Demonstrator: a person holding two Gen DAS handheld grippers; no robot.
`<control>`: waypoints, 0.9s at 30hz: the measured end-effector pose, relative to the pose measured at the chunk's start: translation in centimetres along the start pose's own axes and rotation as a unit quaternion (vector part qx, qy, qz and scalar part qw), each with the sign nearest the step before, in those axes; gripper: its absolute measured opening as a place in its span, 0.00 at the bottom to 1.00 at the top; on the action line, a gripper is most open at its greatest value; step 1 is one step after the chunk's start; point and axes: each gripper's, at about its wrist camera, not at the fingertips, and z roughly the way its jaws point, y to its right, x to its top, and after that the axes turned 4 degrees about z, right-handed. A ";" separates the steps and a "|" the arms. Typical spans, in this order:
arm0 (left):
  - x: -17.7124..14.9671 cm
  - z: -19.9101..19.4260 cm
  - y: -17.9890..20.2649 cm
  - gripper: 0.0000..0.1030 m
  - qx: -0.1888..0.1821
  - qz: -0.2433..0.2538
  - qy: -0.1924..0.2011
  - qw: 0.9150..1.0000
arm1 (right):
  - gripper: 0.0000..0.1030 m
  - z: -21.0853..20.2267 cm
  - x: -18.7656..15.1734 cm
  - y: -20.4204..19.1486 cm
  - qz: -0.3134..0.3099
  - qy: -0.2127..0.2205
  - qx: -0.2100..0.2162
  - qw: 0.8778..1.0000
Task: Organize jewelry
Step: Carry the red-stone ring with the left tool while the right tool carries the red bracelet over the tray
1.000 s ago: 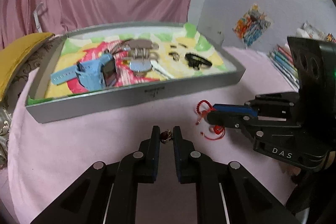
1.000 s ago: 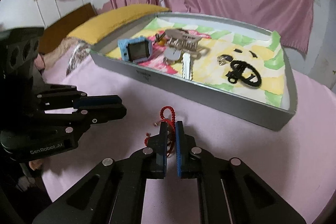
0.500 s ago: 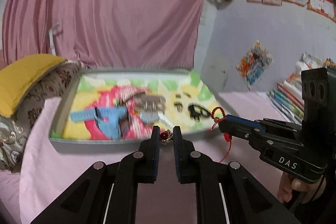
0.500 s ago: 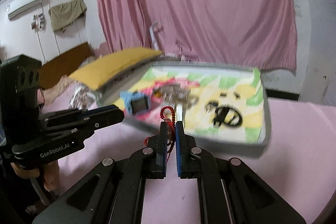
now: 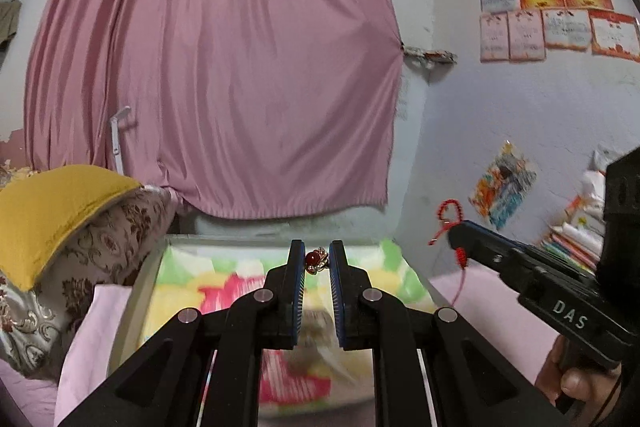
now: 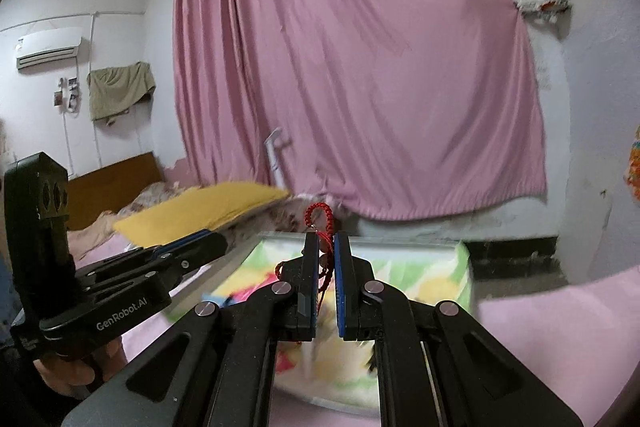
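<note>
Left gripper (image 5: 317,263) clamped on our red-stone ring (image 5: 316,260), right gripper (image 6: 327,259) pinching our red cord bracelet (image 6: 320,217), both held above the tray (image 5: 176,259) | progress: we judge two pieces picked, neither placed yet | unclear: tray contents blurred, mostly hidden behind our fingers; tray's near edge cut off

Place: home bedroom.
Landmark: pink curtain (image 6: 360,75), hung across the far wall.
Left of curtain: wooden headboard (image 6: 112,183), wall air conditioner (image 6: 48,47).
Below curtain: yellow pillow (image 5: 52,211), pink bedsheet (image 6: 560,311).
Right of curtain: paper certificates (image 5: 556,15) on wall.
</note>
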 end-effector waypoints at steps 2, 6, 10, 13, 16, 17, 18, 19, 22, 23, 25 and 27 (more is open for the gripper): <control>0.5 0.9 -0.2 0.11 0.009 0.000 0.005 1.000 | 0.06 0.8 0.6 0.3 0.000 0.010 -0.010 1.000; 1.2 3.3 -0.8 0.11 0.022 -0.003 0.001 1.000 | 0.06 2.6 1.2 0.5 -0.001 0.010 -0.024 1.000; 1.2 6.0 -1.4 0.11 0.031 -0.010 -0.016 0.999 | 0.06 5.1 1.5 1.1 0.000 0.004 -0.037 0.999; 0.9 7.8 -1.8 0.11 0.035 -0.016 -0.033 0.999 | 0.06 6.9 1.4 1.7 0.000 -0.006 -0.047 0.999; 0.5 9.7 -2.2 0.11 0.036 -0.025 -0.063 0.997 | 0.06 8.2 1.1 2.5 0.005 -0.019 -0.055 0.998; 0.3 10.1 -2.3 0.11 0.036 -0.026 -0.073 0.996 | 0.06 8.6 0.9 3.0 0.010 -0.026 -0.057 0.998; 0.0 10.8 -2.4 0.11 0.036 -0.027 -0.088 0.995 | 0.06 8.9 0.8 3.4 0.015 -0.031 -0.058 0.998; -0.1 11.1 -2.4 0.11 0.037 -0.028 -0.095 0.994 | 0.06 9.4 0.5 3.9 0.021 -0.042 -0.062 0.997; -0.7 12.4 -2.5 0.11 0.037 -0.028 -0.133 0.990 | 0.06 10.6 0.2 4.5 0.027 -0.070 -0.071 0.995; -0.9 12.7 -2.6 0.11 0.037 -0.027 -0.143 0.989 | 0.06 11.0 0.0 4.7 0.029 -0.083 -0.074 0.993; -1.1 13.3 -2.7 0.11 0.038 -0.025 -0.163 0.986 | 0.06 11.6 -0.4 5.0 0.034 -0.105 -0.077 0.991; -1.3 13.7 -2.6 0.11 0.038 -0.023 -0.180 0.983 | 0.06 12.2 -1.0 5.4 0.041 -0.126 -0.076 0.988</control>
